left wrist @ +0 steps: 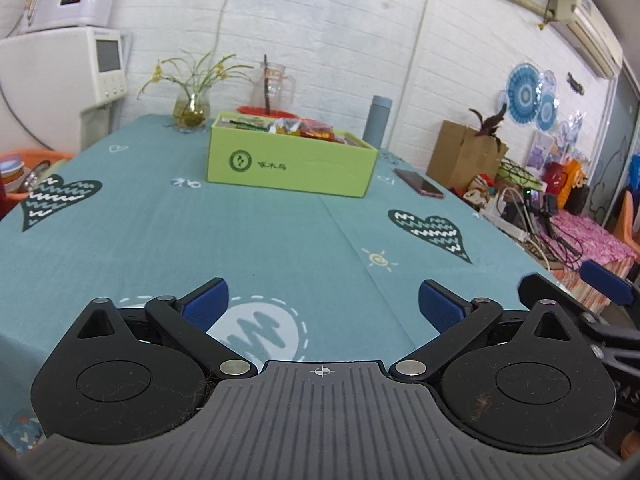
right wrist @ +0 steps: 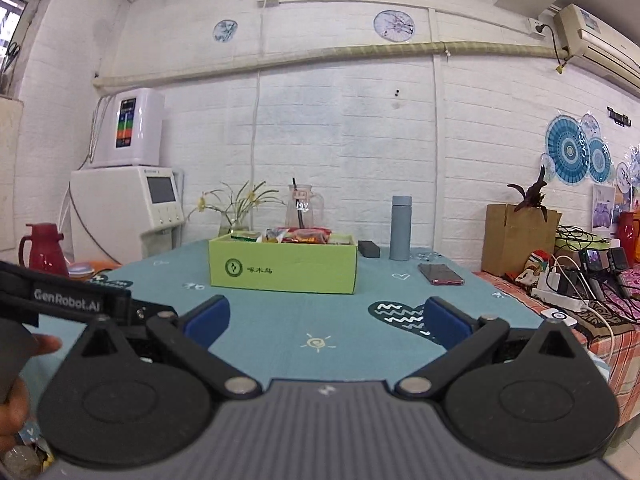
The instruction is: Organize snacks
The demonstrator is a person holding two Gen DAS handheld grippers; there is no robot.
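So both claws were empty here. The left gripper (left wrist: 323, 306) had its blue pads spread wide with only tablecloth between them, and the right gripper (right wrist: 326, 320) was spread just as wide, also holding nothing.

What the next move hung on, I reckoned: the lime-green cardboard box (left wrist: 292, 164) sat at 12 o'clock from both claws, well apart from them, across open teal heart-print tablecloth (left wrist: 160, 232). Its long axis ran 9 to 3 across my view, angled a bit in the left camera. The colourful crinkly snack packets (left wrist: 304, 126) were piled inside it, sticking up over the rim. I couldn't tell which hand was nearer; they looked about even.

Readable stuff: a round green logo with three Chinese characters on the box front, too small to read for sure. The neighbouring gripper's black arm said "GenRobot.AI" (right wrist: 66, 295).
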